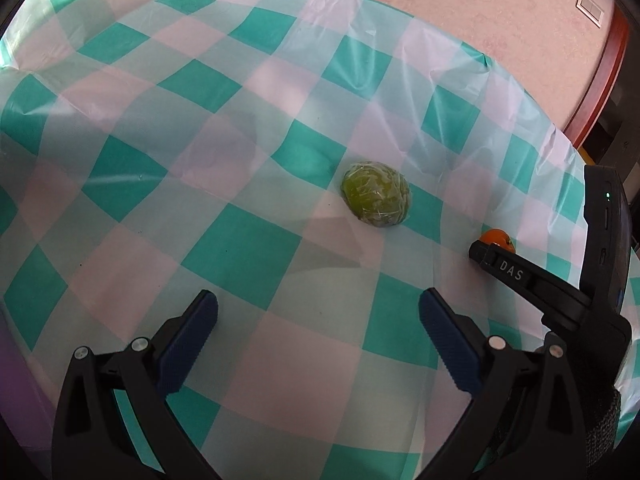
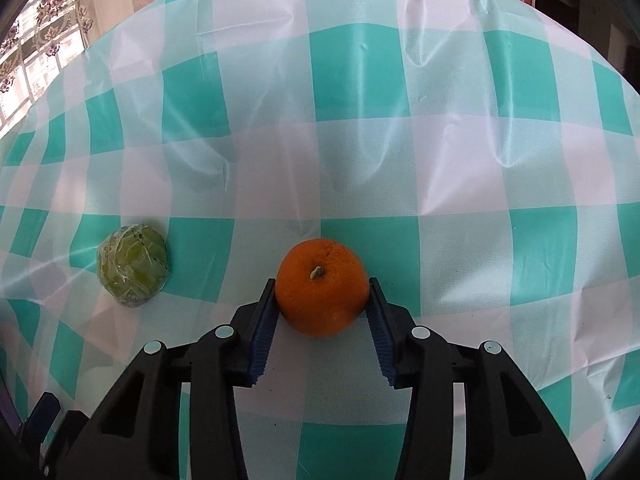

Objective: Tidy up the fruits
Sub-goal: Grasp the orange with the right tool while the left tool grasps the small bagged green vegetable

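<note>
An orange [image 2: 322, 287] with its stem end up lies on the checked tablecloth, and my right gripper [image 2: 322, 293] is shut on it, both blue pads pressed against its sides. A green fruit wrapped in clear film [image 2: 133, 265] rests to the left of it. In the left wrist view the same wrapped green fruit [image 1: 376, 199] lies ahead and slightly right of my left gripper [image 1: 318, 306], which stands open with only cloth between its fingers. The orange [image 1: 496, 237] peeks out at the right behind a black finger of the right gripper [image 1: 500, 266].
The teal-and-white checked tablecloth [image 2: 360, 160] covers the table, wrinkled in places. The table's far edge meets a pink wall [image 1: 460, 0] with a light switch [image 1: 590, 9]. A window with a patterned curtain [image 2: 48, 20] is at the far left.
</note>
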Motion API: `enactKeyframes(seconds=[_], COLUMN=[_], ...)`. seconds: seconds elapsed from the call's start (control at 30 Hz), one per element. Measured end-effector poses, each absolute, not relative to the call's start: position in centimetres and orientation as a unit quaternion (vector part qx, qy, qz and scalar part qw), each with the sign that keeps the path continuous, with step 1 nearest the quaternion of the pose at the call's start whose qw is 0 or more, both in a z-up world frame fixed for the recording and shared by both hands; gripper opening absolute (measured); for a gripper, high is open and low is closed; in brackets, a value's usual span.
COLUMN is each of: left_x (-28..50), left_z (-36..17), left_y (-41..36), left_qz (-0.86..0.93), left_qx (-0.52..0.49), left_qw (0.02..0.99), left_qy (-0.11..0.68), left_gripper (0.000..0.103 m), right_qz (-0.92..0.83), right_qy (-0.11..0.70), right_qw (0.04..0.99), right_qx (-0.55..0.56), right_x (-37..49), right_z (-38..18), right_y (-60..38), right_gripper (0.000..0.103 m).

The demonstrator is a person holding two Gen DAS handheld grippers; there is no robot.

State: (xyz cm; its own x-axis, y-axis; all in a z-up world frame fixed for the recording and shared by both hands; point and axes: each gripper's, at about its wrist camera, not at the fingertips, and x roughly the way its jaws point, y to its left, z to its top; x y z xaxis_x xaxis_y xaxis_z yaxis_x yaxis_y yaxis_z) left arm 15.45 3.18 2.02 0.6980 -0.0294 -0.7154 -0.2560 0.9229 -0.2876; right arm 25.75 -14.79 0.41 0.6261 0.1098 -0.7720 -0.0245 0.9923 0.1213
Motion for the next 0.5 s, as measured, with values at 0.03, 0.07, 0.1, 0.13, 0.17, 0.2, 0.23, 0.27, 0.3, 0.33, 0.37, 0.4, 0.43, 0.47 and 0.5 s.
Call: enactKeyframes(seconds=[0.03,0.07,0.1,0.13,0.17,0.2,0.23,0.27,0.3,0.33,0.37,0.4,0.43,0.47,0.5], left_x=[15.8,16.2,16.7,17.5,18.3,19.2,20.1,20.9,21.9,22.8,23.8,24.6,25.4,26.2,26.8], left_z=[2.2,2.4,2.6,2.7,2.8,2.8,2.9,2.9,2.9,2.8,2.7,2.7,2.5,2.4,2.2], left_y=[3.1,3.1,3.0,2.8,2.5,2.1,1.7,1.4,1.1,0.9,0.7,0.5,0.4,0.3,0.3], left_qz=[0.064,0.068,0.072,0.072,0.068,0.064,0.06,0.055,0.049,0.045,0.043,0.043,0.044,0.044,0.048], left_qx=[-0.181,-0.177,-0.173,-0.167,-0.16,-0.151,-0.143,-0.137,-0.134,-0.132,-0.128,-0.124,-0.122,-0.12,-0.117], left_qw=[0.905,0.908,0.91,0.912,0.912,0.913,0.914,0.915,0.914,0.912,0.91,0.908,0.906,0.902,0.899], left_qy=[0.379,0.374,0.37,0.369,0.37,0.373,0.374,0.377,0.381,0.386,0.392,0.397,0.404,0.412,0.419], left_gripper=[0.101,0.101,0.101,0.101,0.101,0.101,0.101,0.101,0.101,0.101,0.101,0.101,0.101,0.101,0.1], right_qz=[0.042,0.047,0.052,0.059,0.063,0.068,0.068,0.063,0.062,0.064,0.066,0.069,0.071,0.071,0.071], right_qy=[0.428,0.425,0.422,0.419,0.415,0.41,0.406,0.403,0.401,0.401,0.401,0.402,0.402,0.402,0.402], right_qw=[0.9,0.9,0.899,0.897,0.895,0.893,0.891,0.891,0.891,0.89,0.89,0.89,0.889,0.889,0.889], right_qx=[0.067,0.088,0.107,0.129,0.149,0.171,0.19,0.2,0.204,0.205,0.205,0.205,0.206,0.207,0.207], right_x=[25.7,25.6,25.6,25.6,25.5,25.4,25.3,25.2,25.2,25.3,25.0,25.1,25.2,25.5,25.5], right_z=[0.4,0.5,0.5,0.4,0.4,0.3,0.2,0.1,0.2,0.2,0.2,0.2,0.2,0.1,0.1], right_y=[-15.2,-15.7,-16.3,-17.0,-17.6,-18.2,-18.8,-19.2,-19.4,-19.4,-19.3,-19.2,-19.3,-19.1,-19.0], right_gripper=[0.043,0.043,0.043,0.043,0.042,0.042,0.042,0.042,0.042,0.042,0.043,0.043,0.043,0.043,0.043])
